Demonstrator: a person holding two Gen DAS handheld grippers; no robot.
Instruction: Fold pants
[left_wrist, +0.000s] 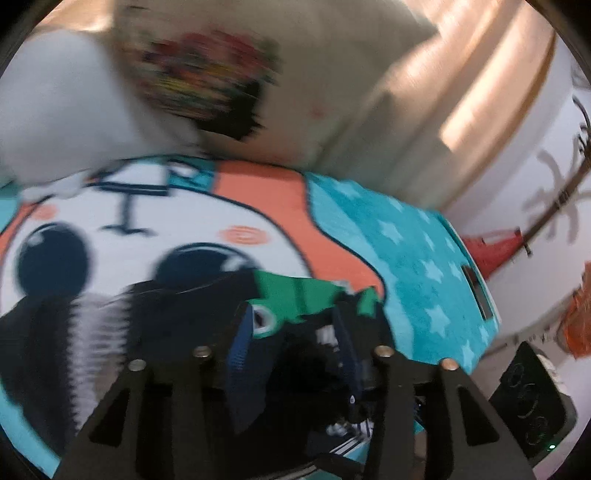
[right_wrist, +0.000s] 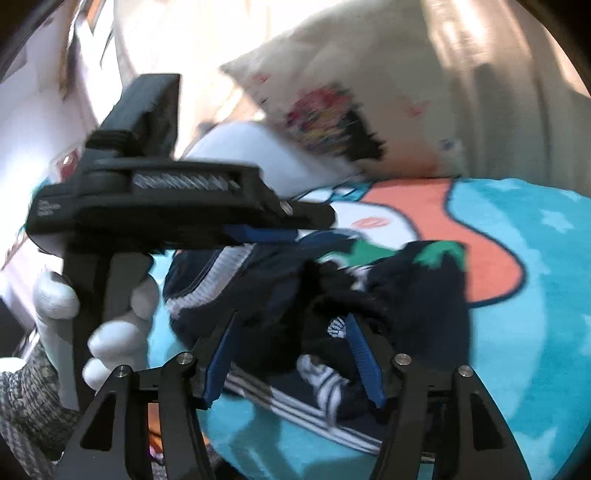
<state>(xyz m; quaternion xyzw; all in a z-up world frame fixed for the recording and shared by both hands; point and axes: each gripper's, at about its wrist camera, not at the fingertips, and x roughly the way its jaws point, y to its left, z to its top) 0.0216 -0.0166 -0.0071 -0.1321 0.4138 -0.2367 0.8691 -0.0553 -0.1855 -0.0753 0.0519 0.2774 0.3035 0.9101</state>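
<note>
Pants (right_wrist: 314, 295) sit bunched in a dark navy heap near the bed's near edge, right in front of both my tools. White side stripes and a green print show, legs not laid out, no clean fold line anywhere. So folding is barely started as I judge it: still need to spread, flatten, then fold.

My right gripper (right_wrist: 291, 354) has its blue pads wide apart, straddling the heap, holding nothing as far as I can see. My left gripper (left_wrist: 295, 350) also has its pads spread, with dark cloth between them; cannot tell if cloth is actually pinched, blur is heavy. In the right view my white-gloved left hand (right_wrist: 92, 314) grips that tool's handle at the heap's left side.

Under the pants, the blanket (left_wrist: 424, 258): teal with white stars, an orange band, big cartoon face. Farther, at the bed's far edge, a cream pillow (right_wrist: 351, 92) with a colourful print, curtains behind.
</note>
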